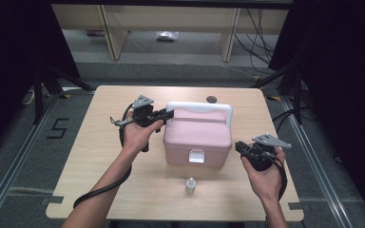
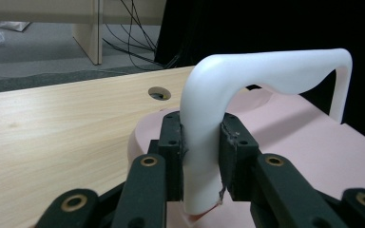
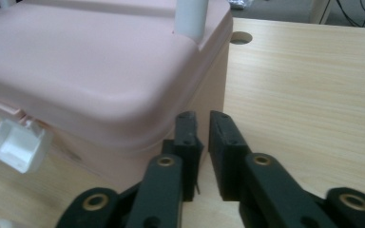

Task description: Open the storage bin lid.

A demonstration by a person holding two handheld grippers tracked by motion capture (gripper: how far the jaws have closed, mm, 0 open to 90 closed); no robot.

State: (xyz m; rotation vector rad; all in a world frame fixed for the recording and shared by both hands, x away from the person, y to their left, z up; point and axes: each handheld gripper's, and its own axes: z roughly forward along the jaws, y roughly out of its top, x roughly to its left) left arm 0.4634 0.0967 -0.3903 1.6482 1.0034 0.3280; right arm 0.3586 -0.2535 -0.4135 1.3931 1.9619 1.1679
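The pink box (image 1: 197,137) sits square in the middle of the frame on the pale wooden tabletop (image 1: 100,180), a rounded plastic case with a smooth domed lid and a white handle (image 1: 204,108) arching across its far edge. Down at its front face there's a white latch (image 1: 196,156), flipped outward and hanging off the lid's lip, clear to see at the lower left of the right gripper view. The left tool (image 1: 169,114) is in at the upper left corner of the box, and in the left gripper view its two black jaws are clamped on the handle's upright leg, pads pressed against the white plastic on both sides, right where that leg meets the pink lid. The handle rises from there and sweeps across to the upper right of that view. Over at the right of the frame, the right tool (image 1: 238,147) sits just beside the box's right side, low, near the front corner; its jaws are nearly together with just a narrow slit between them, and nothing is caught in there as far as I can make out. A small white bottle (image 1: 190,185) stands on the tabletop in front of the box, lower centre, well apart from both tools.
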